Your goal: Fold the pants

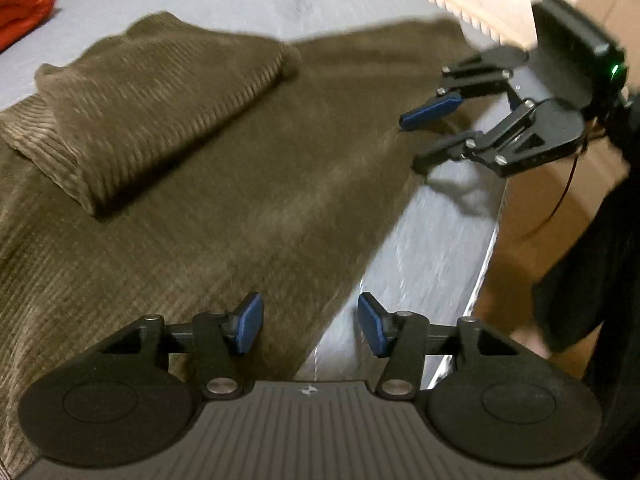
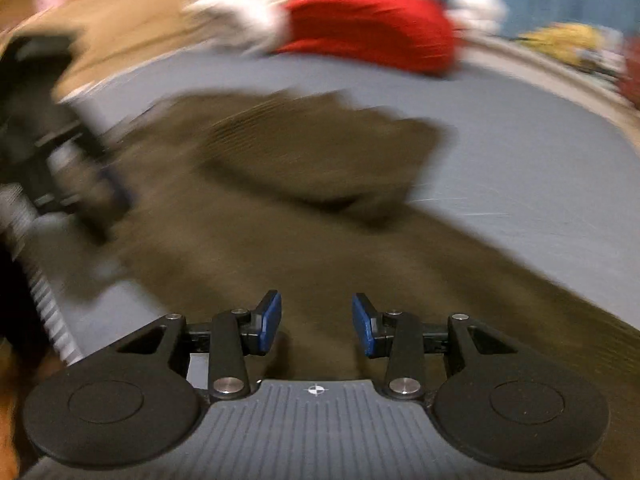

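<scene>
Nearest in the left wrist view, the left claw [image 1: 310,322] tilts steeply down with jaws half apart and empty over the near edge of the olive corduroy pants [image 1: 224,184]. The pants lie on a grey bed [image 1: 424,256], one end folded over at ten o'clock. At two o'clock the right claw [image 1: 416,142] reaches in, jaws parted and gripping nothing, at the pants' far edge; a red cloth [image 1: 22,4] lies beyond.

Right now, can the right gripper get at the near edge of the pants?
Probably yes: the right gripper hangs open right at the pants edge, with nothing between them.
</scene>
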{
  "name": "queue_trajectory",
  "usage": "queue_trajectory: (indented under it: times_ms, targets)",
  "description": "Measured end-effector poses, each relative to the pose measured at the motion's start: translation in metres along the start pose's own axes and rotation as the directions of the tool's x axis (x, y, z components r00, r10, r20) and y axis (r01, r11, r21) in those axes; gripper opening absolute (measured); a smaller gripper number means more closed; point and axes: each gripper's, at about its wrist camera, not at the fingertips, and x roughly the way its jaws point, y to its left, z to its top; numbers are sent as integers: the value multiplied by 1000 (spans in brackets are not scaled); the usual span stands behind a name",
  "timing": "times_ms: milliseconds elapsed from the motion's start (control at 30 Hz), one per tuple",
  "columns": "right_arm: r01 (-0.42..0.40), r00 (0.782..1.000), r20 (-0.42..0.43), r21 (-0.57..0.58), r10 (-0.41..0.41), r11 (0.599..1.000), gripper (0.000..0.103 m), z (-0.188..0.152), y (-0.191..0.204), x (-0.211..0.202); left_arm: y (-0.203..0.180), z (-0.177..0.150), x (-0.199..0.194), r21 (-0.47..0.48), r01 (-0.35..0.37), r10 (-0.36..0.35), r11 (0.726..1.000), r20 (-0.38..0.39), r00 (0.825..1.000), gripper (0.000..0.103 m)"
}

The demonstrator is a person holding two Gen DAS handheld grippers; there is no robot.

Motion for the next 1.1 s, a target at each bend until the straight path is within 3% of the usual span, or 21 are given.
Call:
queue_trajectory:
  times_ms: [100,200,300,400,433,467,533,633,733,800,900,967,1033,1067,1100]
  targets:
    - [-4,998,-67,-99,-3,995,49,1,25,14,-9,-7,10,68,-43,44,997,-13,999,58]
    - [-7,996,-88,-132,-5,991,54,2,29,16,-17,-10,12,125,-77,78,989,-9,997,49]
    - [-14,995,-97,-135,1,991,54,4,27,20,-18,-11,14,164,-100,102,981,-5,995,37]
    - [-9,995,-98,-171,-8,985,53,0,31,24,-16,-9,12,176,-105,108,979,-9,994,18]
    - [-13,995,-99,-175,-4,985,49,2,29,31,-12,-8,7,182,-100,105,978,-14,994,13]
    - [-18,995,-99,-182,0,983,32,3,29,31,-11,-8,1,193,-85,90,977,-15,996,11]
    - [-36,994,-105,-183,17,982,17,8,26,23,-15,-9,-14,249,-50,54,967,-8,999,10]
    - [-113,989,-113,-168,95,979,14,15,22,5,-18,-19,-30,331,17,-14,943,-13,1000,8]
    - [-148,975,-187,-162,116,976,17,8,23,12,-13,-21,-14,304,21,2,953,-74,997,10]
    - [-138,976,-192,-167,105,976,18,7,22,16,-8,-15,-24,271,26,-21,962,-24,1000,11]
    - [-126,987,-107,-64,118,990,37,19,6,7,13,-2,-56,143,92,-111,985,137,984,21]
    - [-113,993,-35,13,114,993,60,26,-7,2,26,4,-59,63,97,-107,993,181,978,28]
    - [-104,994,-37,79,107,991,65,28,-17,8,34,5,-37,-4,49,-48,999,110,993,28]
    - [-81,991,-96,86,89,993,65,27,-19,19,36,3,-15,-16,-8,8,1000,13,1000,28]
    - [-51,986,-153,61,60,997,65,24,-19,27,34,-1,4,1,-63,63,998,-74,995,27]
